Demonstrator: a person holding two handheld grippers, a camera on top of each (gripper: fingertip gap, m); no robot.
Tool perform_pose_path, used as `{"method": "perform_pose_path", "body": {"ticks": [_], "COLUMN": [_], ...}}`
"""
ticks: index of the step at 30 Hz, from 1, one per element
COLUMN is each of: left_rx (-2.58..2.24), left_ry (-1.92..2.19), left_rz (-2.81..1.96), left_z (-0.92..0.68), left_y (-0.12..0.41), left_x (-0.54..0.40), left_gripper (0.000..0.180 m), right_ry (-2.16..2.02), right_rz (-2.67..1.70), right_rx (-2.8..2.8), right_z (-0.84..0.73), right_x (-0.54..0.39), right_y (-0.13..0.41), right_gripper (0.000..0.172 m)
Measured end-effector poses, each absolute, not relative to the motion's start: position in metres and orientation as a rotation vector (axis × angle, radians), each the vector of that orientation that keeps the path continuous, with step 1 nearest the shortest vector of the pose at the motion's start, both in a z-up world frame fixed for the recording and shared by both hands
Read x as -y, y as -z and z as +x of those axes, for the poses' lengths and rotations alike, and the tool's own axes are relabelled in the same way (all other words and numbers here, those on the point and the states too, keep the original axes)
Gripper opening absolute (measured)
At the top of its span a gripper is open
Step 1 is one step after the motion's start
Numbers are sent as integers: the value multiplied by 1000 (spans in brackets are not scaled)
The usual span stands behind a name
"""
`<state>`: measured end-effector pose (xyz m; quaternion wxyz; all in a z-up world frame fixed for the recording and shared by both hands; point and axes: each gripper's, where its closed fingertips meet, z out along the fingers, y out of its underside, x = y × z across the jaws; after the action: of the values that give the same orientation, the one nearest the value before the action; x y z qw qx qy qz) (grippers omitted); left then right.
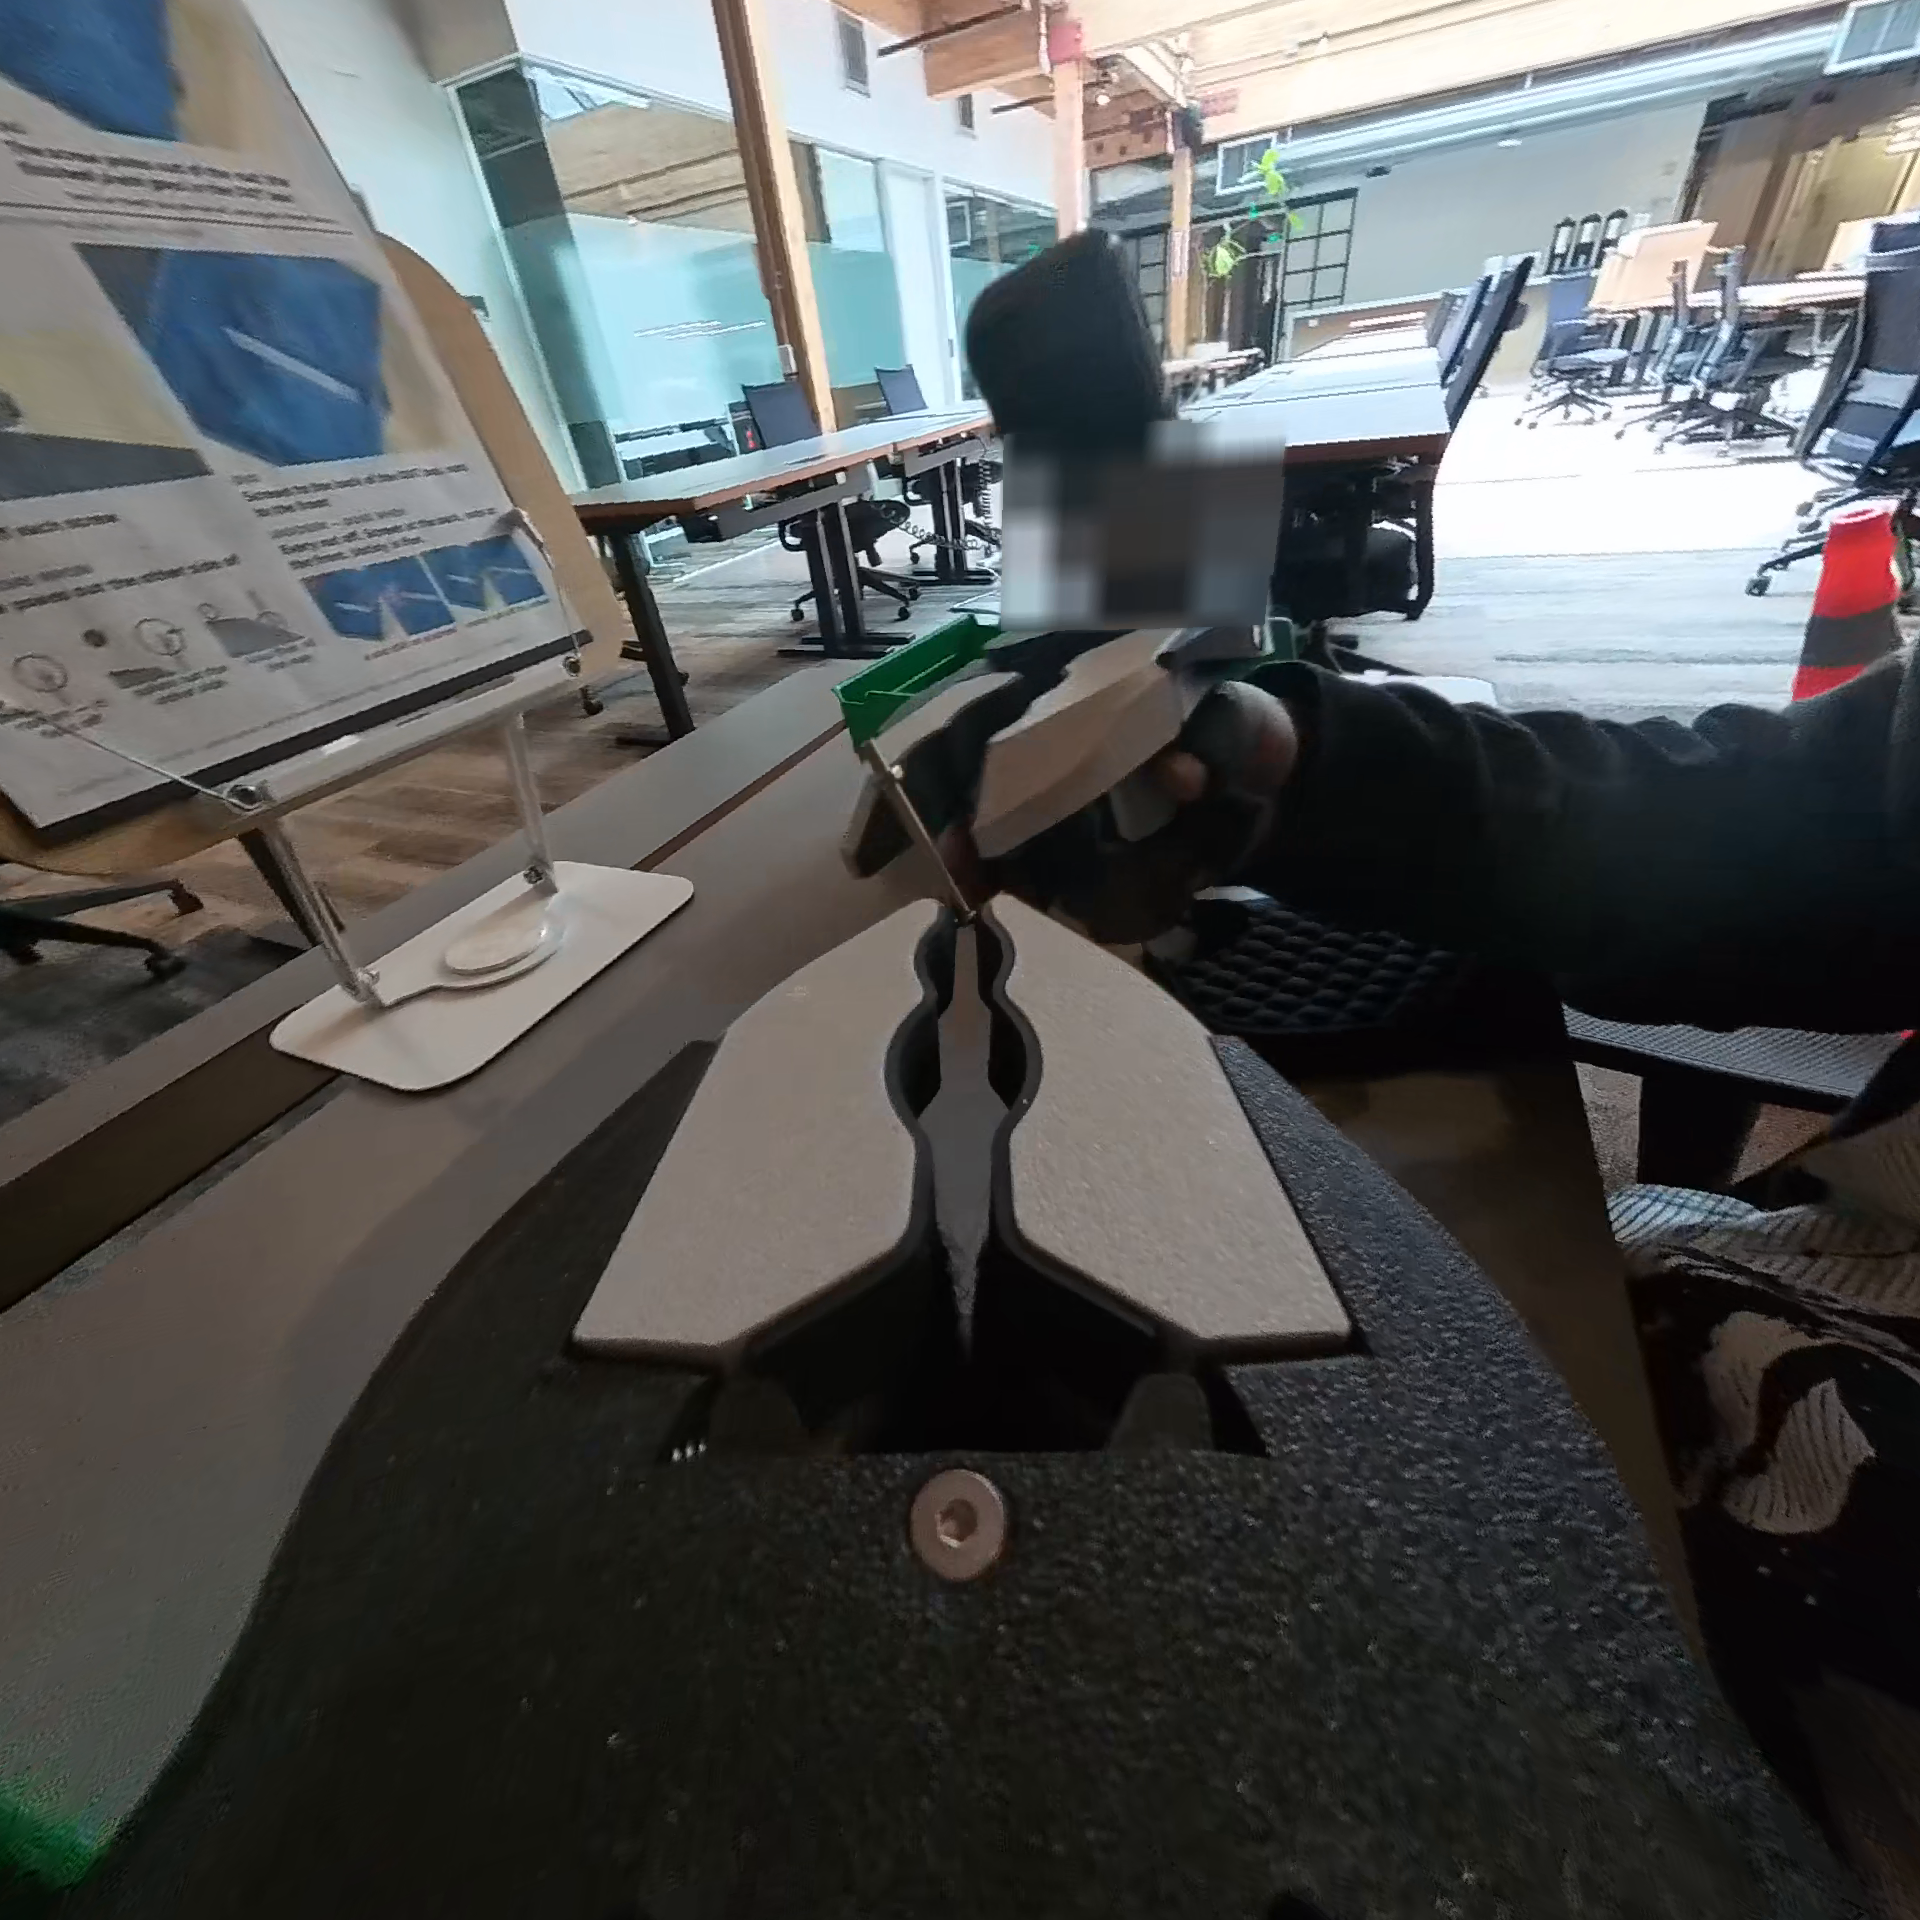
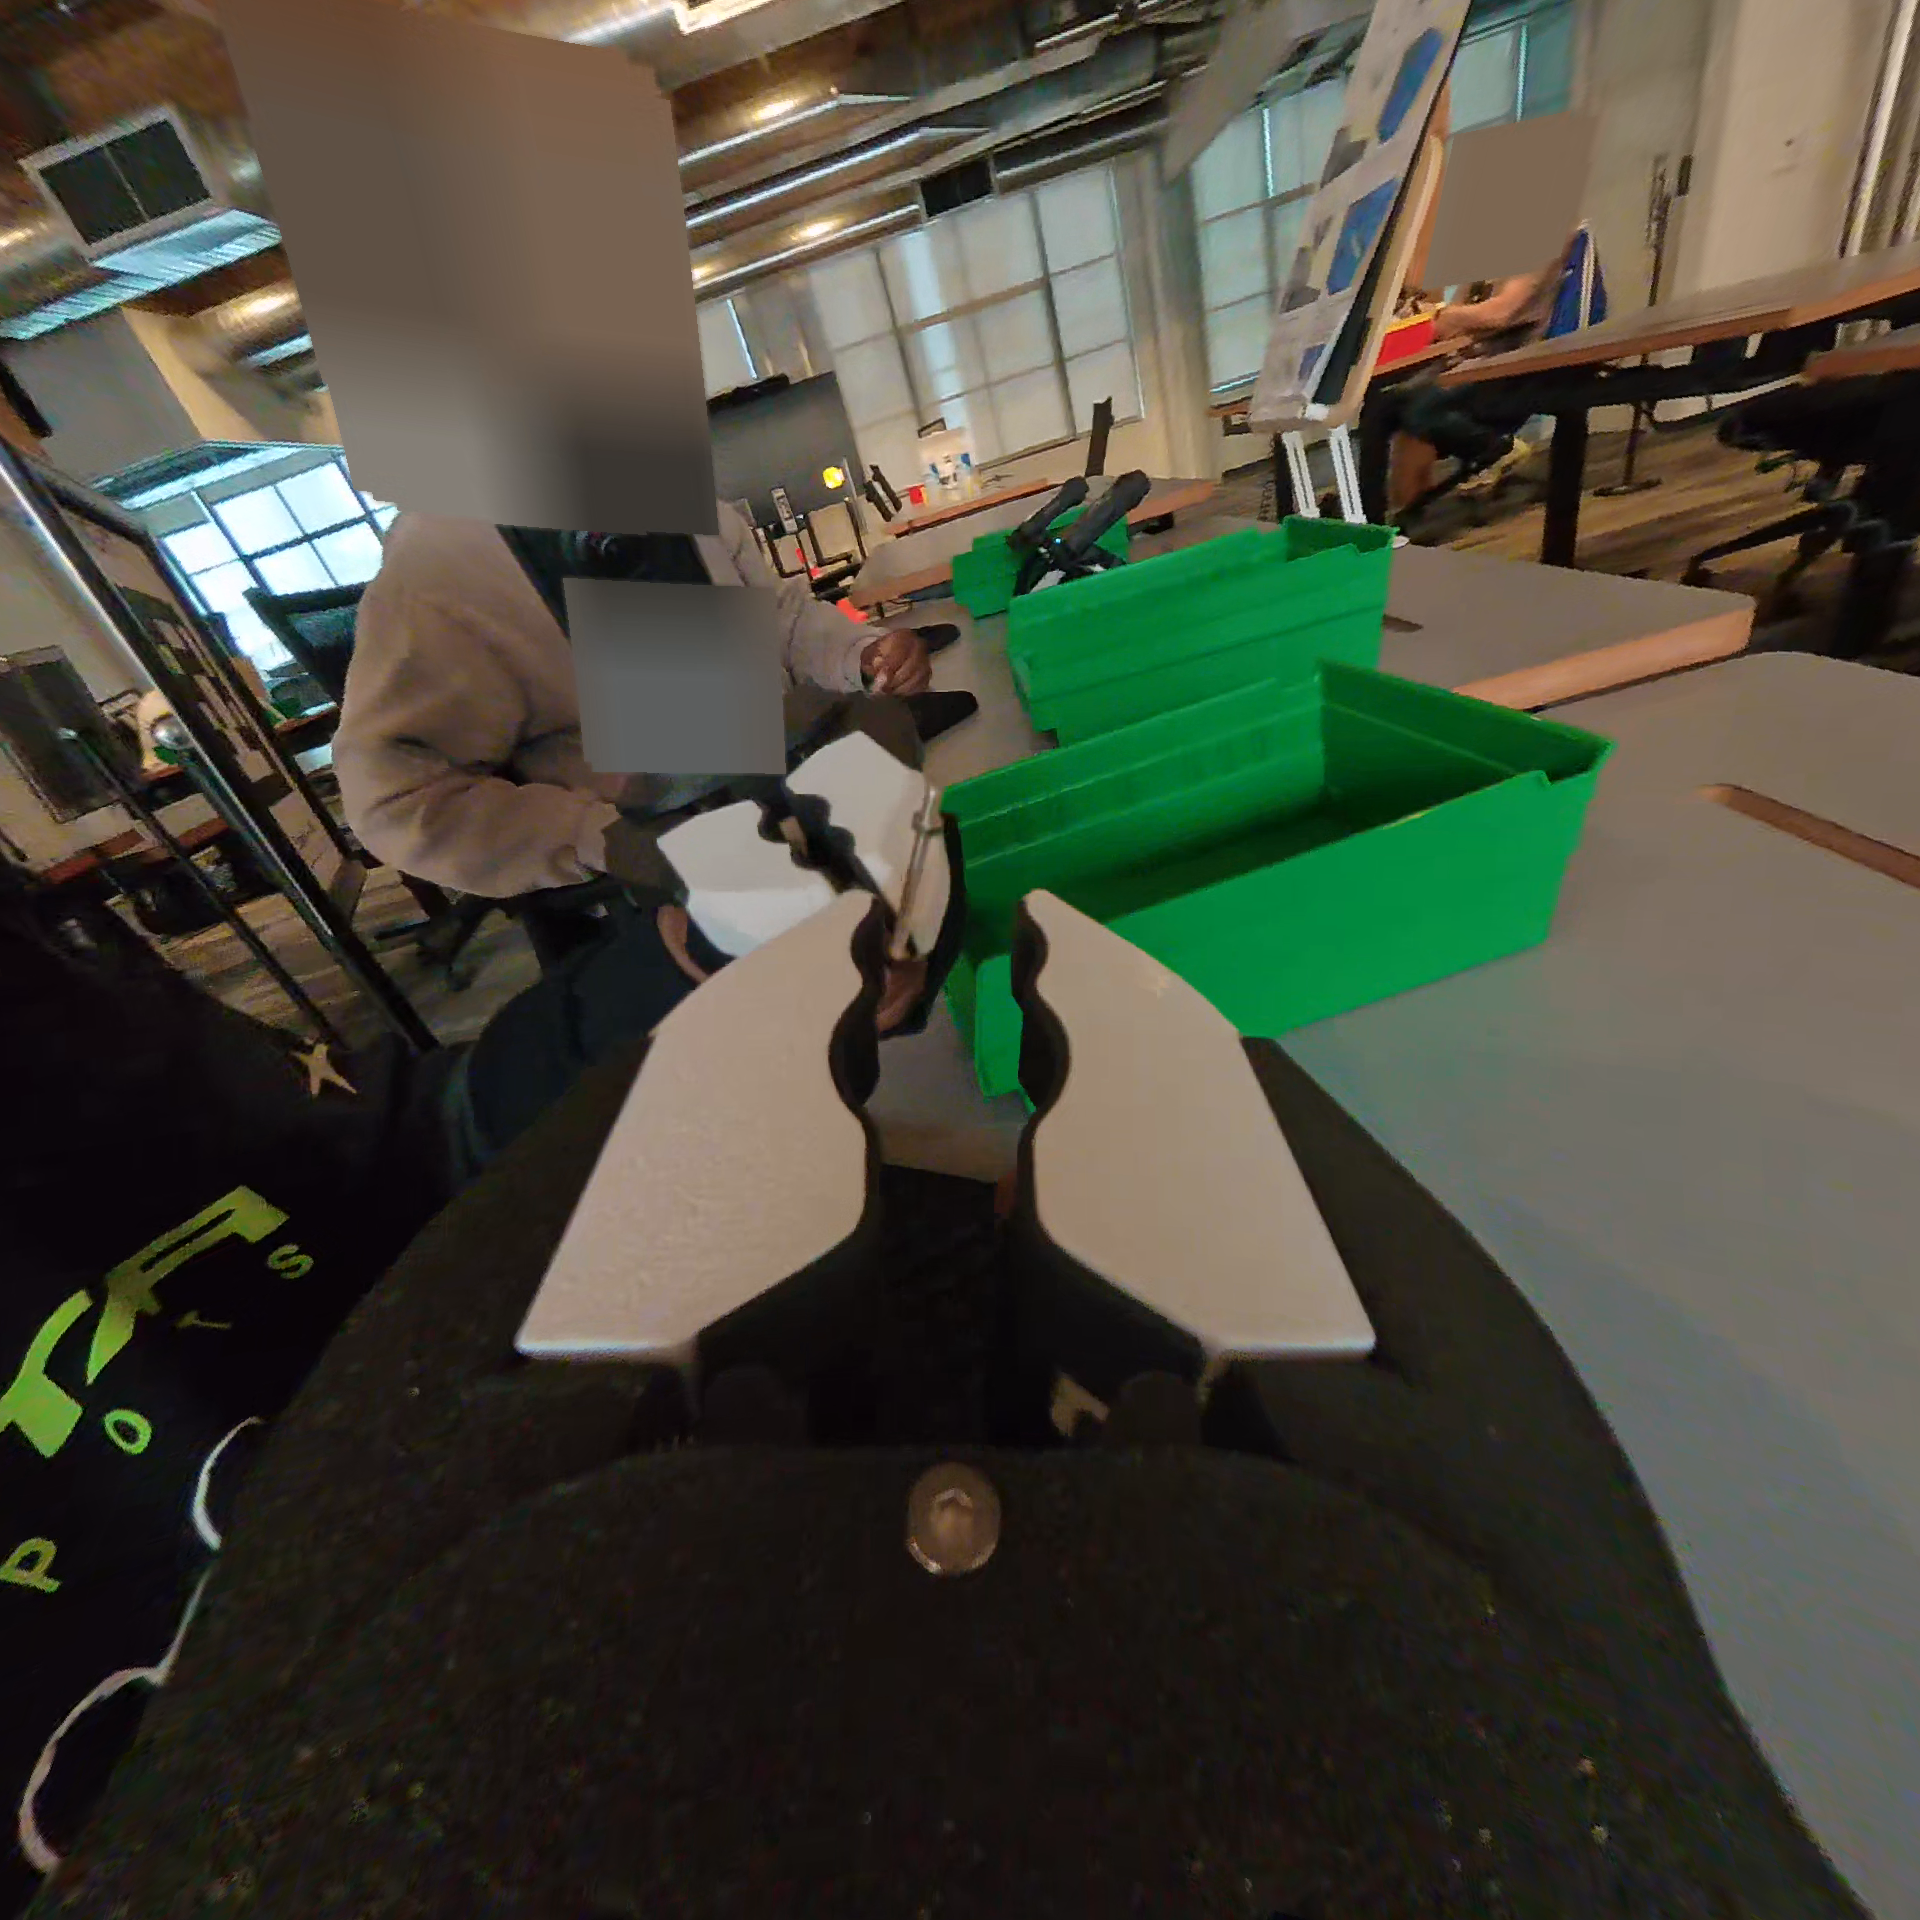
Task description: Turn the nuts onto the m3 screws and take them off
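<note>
The tabletop [image 2: 1558,1195] is the biggest thing here, grey and broad, with bare room on its right half and toward the near edge. Three green bins sit along its left side; the nearest green bin [image 2: 1299,904] stands open just beyond the right tool, and its near corner wall is close to the working spot. On the tabletop's far left edge stands a sheet of printed pictures on a clear stand [image 1: 239,499], well apart from the tools.

The left tool [image 1: 971,920] is pinched narrow on the lower end of a thin metal screw [image 1: 920,831], which slants up and away toward the green bin's corner. A small nut [image 2: 920,818] appears to sit near the screw's far end, though it is too small to be sure. The right tool [image 2: 940,914] is open wide, holding nothing, its left finger [image 2: 790,997] just beside the screw.

The risks, as I judge them: the screw is gripped only at its tip, so a sideways push from the right tool could tilt it or pull it free. A nut dropped here could roll off the near tabletop edge or fall into the bin. Moving rightward is open; leftward, the bin wall crowds the tools.
</note>
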<state>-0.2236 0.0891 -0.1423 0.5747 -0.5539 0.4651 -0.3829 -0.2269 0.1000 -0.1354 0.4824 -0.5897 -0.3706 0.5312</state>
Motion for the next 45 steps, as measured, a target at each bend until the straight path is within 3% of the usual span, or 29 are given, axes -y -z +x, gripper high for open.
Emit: {"method": "perform_pose_path", "body": {"ticks": [5,20,26,32,40,45], "left_rx": [-1101,-1149,-1131,-1104,-1212,-1286], "left_ry": [912,929,1004,1252,1401,1272], "left_rz": [-1299,-1287,-1301,-1186,-1130,-1197], "left_z": [-220,-206,-193,-148,-146,-155], "left_y": [144,145,148,143,201,222], "left_x": [-86,-80,-79,-91,-102,-115], "left_gripper": [3,4,37,43,40,38], "right_ry": [-1352,-1307,-1165,-953,-929,-943], "right_rz": [-1404,-1360,-1305,-1283,-1296,-1279], "right_rx": [911,944,964,972,940,963], "right_z": [-226,-215,-197,-164,-144,-152], "right_x": [-95,-86,-82,-96,-116,-114], "right_y": [131,129,119,123,167,182], "right_gripper": [5,1,1,1,1,1]}}
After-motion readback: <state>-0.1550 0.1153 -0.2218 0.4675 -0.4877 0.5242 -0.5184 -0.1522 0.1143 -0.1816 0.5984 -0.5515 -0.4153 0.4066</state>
